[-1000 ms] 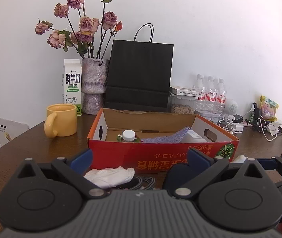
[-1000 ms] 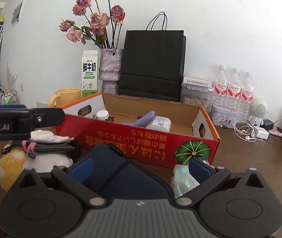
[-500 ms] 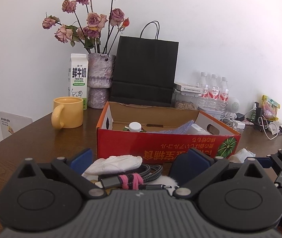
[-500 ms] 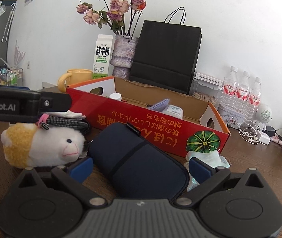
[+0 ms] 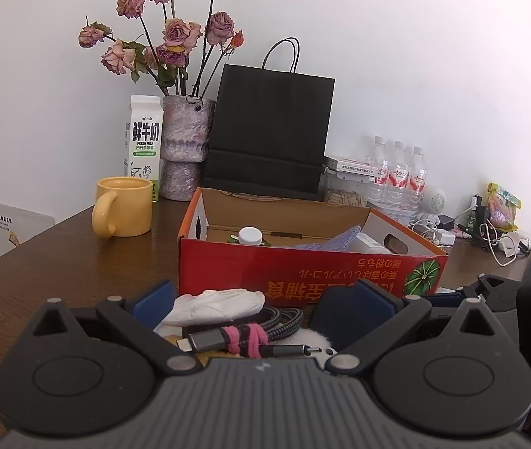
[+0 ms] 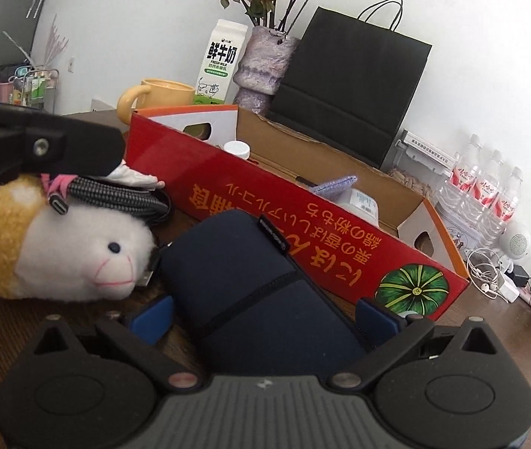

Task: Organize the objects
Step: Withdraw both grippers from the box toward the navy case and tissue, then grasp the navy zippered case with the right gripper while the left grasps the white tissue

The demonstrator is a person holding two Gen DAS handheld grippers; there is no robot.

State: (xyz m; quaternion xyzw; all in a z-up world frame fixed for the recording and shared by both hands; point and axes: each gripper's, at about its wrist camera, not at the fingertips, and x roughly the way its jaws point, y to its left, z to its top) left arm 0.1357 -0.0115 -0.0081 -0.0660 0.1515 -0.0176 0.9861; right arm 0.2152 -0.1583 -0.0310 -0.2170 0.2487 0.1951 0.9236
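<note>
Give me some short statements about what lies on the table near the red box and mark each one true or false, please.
1. The coiled cable lies on top of the plush toy. True.
2. The red box is empty. False: a white-capped bottle and a purple cloth are inside.
3. The dark pouch sits between the open jaws of the right gripper. True.
4. The yellow mug stands inside the box. False: it stands on the table, left of it.
5. The black paper bag stands behind the box. True.
</note>
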